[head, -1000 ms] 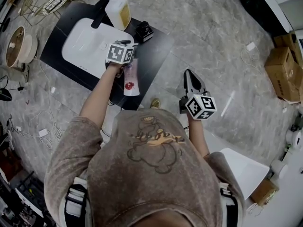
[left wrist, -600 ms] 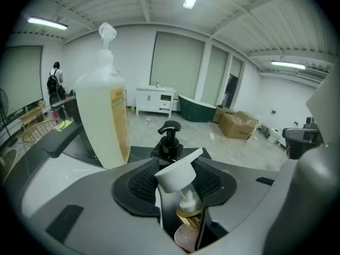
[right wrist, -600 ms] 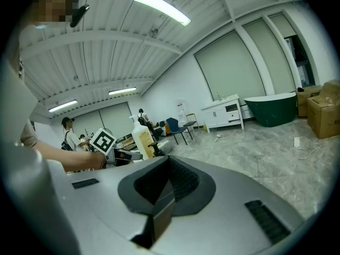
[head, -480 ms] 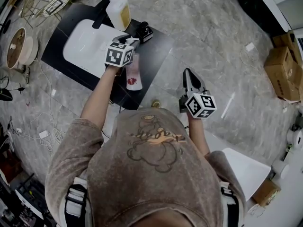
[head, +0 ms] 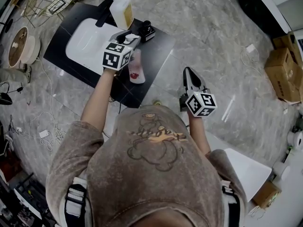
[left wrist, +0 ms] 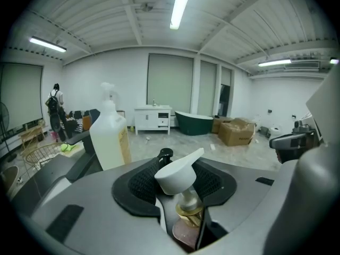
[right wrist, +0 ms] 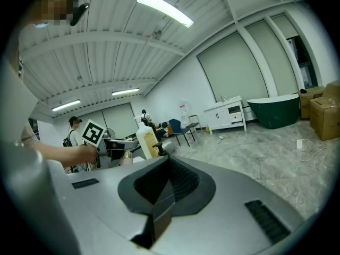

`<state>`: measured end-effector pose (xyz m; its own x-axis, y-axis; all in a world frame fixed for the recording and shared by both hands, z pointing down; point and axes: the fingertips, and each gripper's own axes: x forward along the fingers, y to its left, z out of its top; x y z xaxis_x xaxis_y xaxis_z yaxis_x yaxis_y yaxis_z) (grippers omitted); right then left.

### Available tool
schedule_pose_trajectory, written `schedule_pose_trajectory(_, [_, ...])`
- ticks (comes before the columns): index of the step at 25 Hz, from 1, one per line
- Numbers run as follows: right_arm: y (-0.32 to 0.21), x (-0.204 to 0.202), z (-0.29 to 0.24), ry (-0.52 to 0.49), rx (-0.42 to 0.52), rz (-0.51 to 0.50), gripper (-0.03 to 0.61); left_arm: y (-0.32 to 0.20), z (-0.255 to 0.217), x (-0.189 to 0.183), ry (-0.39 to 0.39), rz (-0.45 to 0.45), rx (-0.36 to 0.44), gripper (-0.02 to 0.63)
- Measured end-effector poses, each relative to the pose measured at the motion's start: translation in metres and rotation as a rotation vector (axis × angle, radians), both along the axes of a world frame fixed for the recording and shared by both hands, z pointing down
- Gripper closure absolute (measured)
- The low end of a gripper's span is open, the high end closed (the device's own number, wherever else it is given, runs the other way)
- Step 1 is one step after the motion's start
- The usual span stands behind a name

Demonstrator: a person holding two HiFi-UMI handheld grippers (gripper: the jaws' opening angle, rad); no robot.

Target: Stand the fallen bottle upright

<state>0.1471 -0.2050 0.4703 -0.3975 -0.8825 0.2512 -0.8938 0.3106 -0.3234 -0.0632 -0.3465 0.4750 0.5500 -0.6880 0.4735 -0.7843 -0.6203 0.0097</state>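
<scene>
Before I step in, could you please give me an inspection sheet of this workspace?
Surface: black tabletop, white basin on it.
Job's things: pump bottle, gripped at the neck, tilted, not yet upright.
Clutter: white jug with yellow label; small black object.
Grippers: left hand-held gripper shut on pump bottle; right hand-held gripper shut, empty, beside the table.
Cables: white cables on the floor.
Surroundings: marble-look floor, cardboard boxes.
</scene>
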Motion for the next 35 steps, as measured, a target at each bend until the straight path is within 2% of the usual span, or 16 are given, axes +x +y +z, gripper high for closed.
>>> schedule_pose_trajectory(17, [0.023, -0.009, -0.008, 0.013, 0.020, -0.018, 0.583, 0.035, -0.044, -0.004, -0.005, 0.001, 0.150, 0.423])
schedule_pose_trajectory(23, [0.031, -0.009, -0.009, 0.020, 0.025, -0.016, 0.583, 0.043, -0.054, -0.001, -0.045, 0.017, 0.239, 0.423])
schedule_pose_trajectory(35, [0.039, -0.004, -0.011, 0.020, 0.027, 0.011, 0.583, 0.022, -0.061, 0.010, -0.124, 0.051, 0.336, 0.423])
